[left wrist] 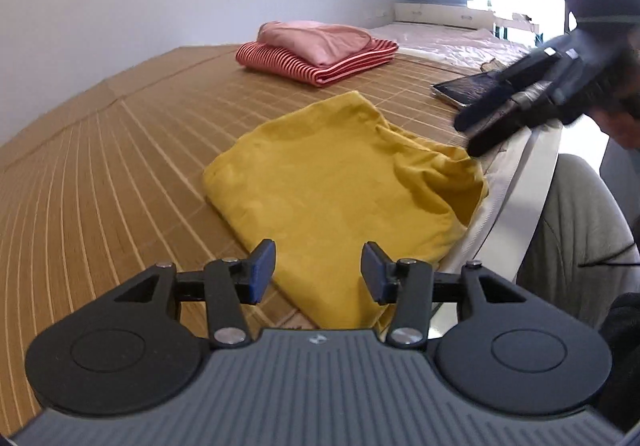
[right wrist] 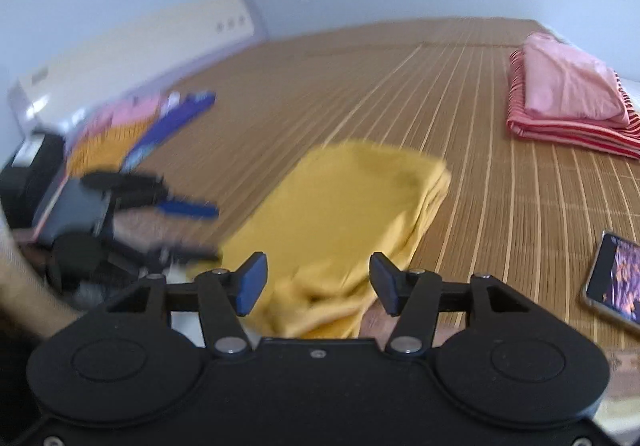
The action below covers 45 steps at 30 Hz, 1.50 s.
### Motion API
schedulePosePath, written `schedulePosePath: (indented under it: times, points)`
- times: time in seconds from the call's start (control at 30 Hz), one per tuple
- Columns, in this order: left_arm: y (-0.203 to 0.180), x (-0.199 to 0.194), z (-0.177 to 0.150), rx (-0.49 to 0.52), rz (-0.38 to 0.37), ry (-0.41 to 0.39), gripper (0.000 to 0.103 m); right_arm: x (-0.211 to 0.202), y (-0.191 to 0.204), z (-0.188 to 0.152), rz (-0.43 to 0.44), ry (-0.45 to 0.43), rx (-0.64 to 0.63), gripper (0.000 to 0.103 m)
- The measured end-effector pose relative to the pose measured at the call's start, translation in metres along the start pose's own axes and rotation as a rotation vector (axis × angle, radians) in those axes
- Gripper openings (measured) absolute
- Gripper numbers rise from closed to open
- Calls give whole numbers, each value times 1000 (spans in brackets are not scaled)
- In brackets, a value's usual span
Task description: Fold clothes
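Yellow garment [left wrist: 340,182]: folded into a rough rectangle, laid on the bamboo mat [left wrist: 120,150] near the bed's edge; the long axis is seen running from the near edge away toward the folded stack, with a rumpled, bunched end at the bed-edge side.
Left gripper [left wrist: 318,278]: held just above the near end of the garment; fingers [left wrist: 262,274] are spread apart, nothing gripped.
Right gripper [right wrist: 316,282]: held over the bunched end of the garment [right wrist: 344,214]; fingers [right wrist: 252,282] are parted, nothing clasped. Motion blur is noted in this view.
Folded stack: a pink garment [left wrist: 316,42] is set on a red striped garment [left wrist: 320,64], well apart from the yellow one.
Phone [right wrist: 614,280]: lying flat on the mat, screen lit.
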<state>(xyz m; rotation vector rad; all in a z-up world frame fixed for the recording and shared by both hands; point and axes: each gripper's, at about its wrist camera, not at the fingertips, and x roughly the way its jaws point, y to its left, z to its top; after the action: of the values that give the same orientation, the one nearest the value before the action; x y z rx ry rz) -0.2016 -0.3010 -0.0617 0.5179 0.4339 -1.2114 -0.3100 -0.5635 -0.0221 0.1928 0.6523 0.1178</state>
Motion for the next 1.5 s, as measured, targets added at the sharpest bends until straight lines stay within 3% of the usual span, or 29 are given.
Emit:
schedulePosePath:
  times: [0.1,0.3,0.5,0.53,0.7,0.73,0.87,1.03,1.1,1.27,1.4,1.5]
  points:
    - [-4,6,-3,25,15,11,54,7,15,-3,-6,52,-53,50]
    - [-12,18,-14,45,30,45,54,27,28,-6,-96,147,-149,10]
    - [3,18,-16,-31,9,50,55,8,-15,-22,-104,160,45,13]
    - [4,16,-15,-35,10,51,55,4,-16,-23,-112,152,55,19]
    - [1,10,-13,-5,26,41,55,-17,-13,-19,-159,82,44,27]
    - [0,8,-12,-5,22,36,55,-19,-14,-16,-126,55,53,36]
    - [-4,7,-10,2,-12,24,55,-6,-13,-6,-40,-11,97,39]
    - [-6,4,-20,51,10,54,55,30,-12,-8,-100,51,41,33]
    - [1,-3,-24,11,6,61,55,36,-15,-12,-161,86,-2,40]
    - [10,-16,-29,-4,29,64,55,18,-15,-12,-169,18,37,40]
    - [2,-16,-22,-3,-32,12,55,18,6,-14,-52,3,-12,40]
    - [-10,-6,-20,38,-48,23,56,29,24,-19,-14,33,-80,41]
